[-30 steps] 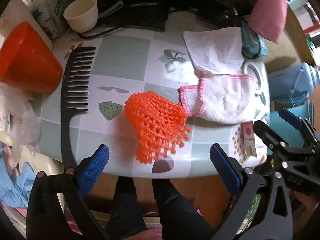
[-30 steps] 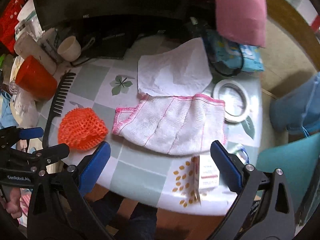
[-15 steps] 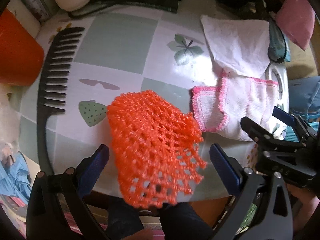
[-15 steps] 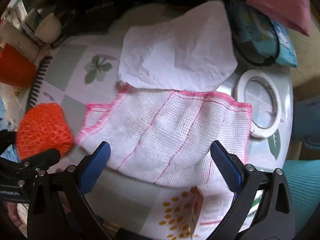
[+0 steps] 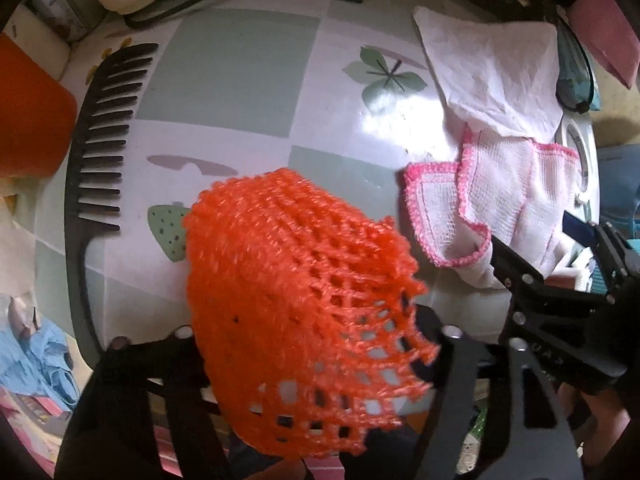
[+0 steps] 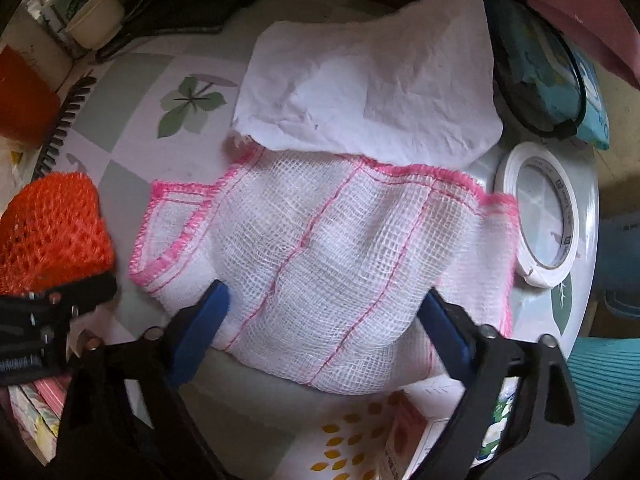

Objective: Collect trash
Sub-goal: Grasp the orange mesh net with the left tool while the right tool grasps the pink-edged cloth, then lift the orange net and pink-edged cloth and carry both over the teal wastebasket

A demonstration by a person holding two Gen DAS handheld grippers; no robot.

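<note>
Both tools point down at the bench (image 5: pixel 240 80) and both are closing. The left tool (image 5: pixel 308 344) has the orange net (image 5: pixel 296 280) between its jaws at the near bench edge; the net hides the pads, so I cannot tell whether they press on it yet. The right tool (image 6: pixel 320 332) straddles the near part of the cloth (image 6: pixel 320 240), pads apart from it and not yet gripping. To do this step well, I judge each tool should sink until the pads reach the bench, then pinch a bunched fold, since both things are soft and a shallow bite may slip. The paper (image 6: pixel 368 80) overlaps the cloth's far edge and may drag along. The tape (image 6: pixel 544 216) lies just beside the cloth, the comb (image 5: pixel 96 160) near the net. The tools stand close side by side, so lifting straight up looks the clearest way out.
</note>
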